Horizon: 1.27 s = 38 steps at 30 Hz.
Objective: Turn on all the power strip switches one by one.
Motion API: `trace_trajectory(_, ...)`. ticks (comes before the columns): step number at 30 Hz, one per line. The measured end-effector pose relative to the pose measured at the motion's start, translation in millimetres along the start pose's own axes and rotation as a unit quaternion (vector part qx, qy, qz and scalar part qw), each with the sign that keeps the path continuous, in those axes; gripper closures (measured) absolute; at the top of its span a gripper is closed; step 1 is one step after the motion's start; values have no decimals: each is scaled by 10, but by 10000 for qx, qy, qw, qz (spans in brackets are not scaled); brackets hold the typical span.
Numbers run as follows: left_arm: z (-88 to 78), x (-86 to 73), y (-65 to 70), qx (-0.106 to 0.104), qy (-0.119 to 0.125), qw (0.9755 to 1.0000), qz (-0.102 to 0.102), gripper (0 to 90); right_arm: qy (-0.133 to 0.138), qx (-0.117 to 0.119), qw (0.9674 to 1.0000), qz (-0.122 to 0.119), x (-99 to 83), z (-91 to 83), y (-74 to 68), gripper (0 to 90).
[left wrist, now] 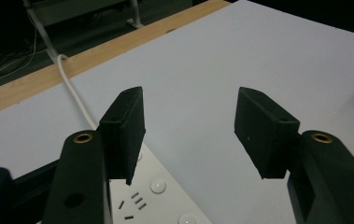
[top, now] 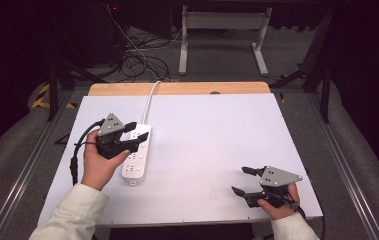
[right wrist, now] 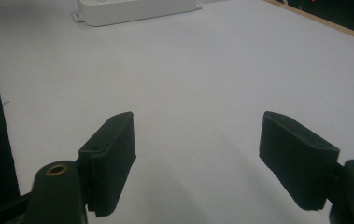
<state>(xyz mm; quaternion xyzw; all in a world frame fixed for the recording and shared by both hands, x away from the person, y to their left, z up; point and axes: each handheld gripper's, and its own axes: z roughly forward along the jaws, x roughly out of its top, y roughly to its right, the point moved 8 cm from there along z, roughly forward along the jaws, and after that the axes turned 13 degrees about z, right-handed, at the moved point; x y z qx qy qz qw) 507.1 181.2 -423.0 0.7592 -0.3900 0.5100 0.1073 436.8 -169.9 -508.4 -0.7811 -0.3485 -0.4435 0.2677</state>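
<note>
The white table [top: 212,150] carries one thing of note: a white power strip [top: 137,152] lying flat on its left half, well apart from the right edge. Its long axis runs near to far, tilted a little to the right at the far end. From that far end its white cord [top: 150,97] leads away over the wooden back edge; the near end shows a small mounting tab. The sockets and round buttons face up.

By the look of it, the strip is a stiff plastic bar, light, smooth enough to slide on the tabletop, and not fragile. A hold across its narrow width, on the two long sides near the middle, seems soundest; the cord may drag and swing the far end.

The left gripper [top: 134,134] hovers over the strip's far half, jaws spread wide and holding nothing. The right gripper [top: 242,181] sits near the table's near right corner, jaws likewise apart and empty, pointing left toward the strip.
</note>
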Motion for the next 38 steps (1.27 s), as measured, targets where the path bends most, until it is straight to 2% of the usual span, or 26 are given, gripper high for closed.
trace_trajectory(2,-52,11,34,-1,126,9999,7,410,11,0,10000,-10,2,-5,-1,277)
trace_trajectory(5,-135,-33,88,-138,202,9997,-64,417,15,5,10000,-6,2,-11,-1,277)
trace_trajectory(7,-198,-73,120,-219,365,9991,-77,415,20,10,10000,-17,2,-11,-4,276)
trace_trajectory(11,-335,-170,162,-239,618,9977,-126,376,22,20,10000,-19,3,-5,-8,274)
trace_trajectory(15,-419,-293,196,-175,703,9974,-8,311,10,12,10000,-4,2,-8,-13,272)
trace_trajectory(19,-513,-471,246,-181,675,9975,-58,300,17,19,10000,-1,3,-6,-12,270)
trace_trajectory(23,-558,-677,286,-135,567,9983,41,256,15,25,10000,15,3,-8,-8,269)
trace_trajectory(30,-597,-1031,390,-196,406,9989,121,153,15,37,10000,24,3,-8,-8,267)
trace_trajectory(36,-568,-1285,434,-259,230,9993,-165,142,29,38,10000,58,3,-18,5,266)
trace_trajectory(38,-561,-1360,441,-338,70,9989,-303,142,32,53,9999,81,3,-19,13,266)
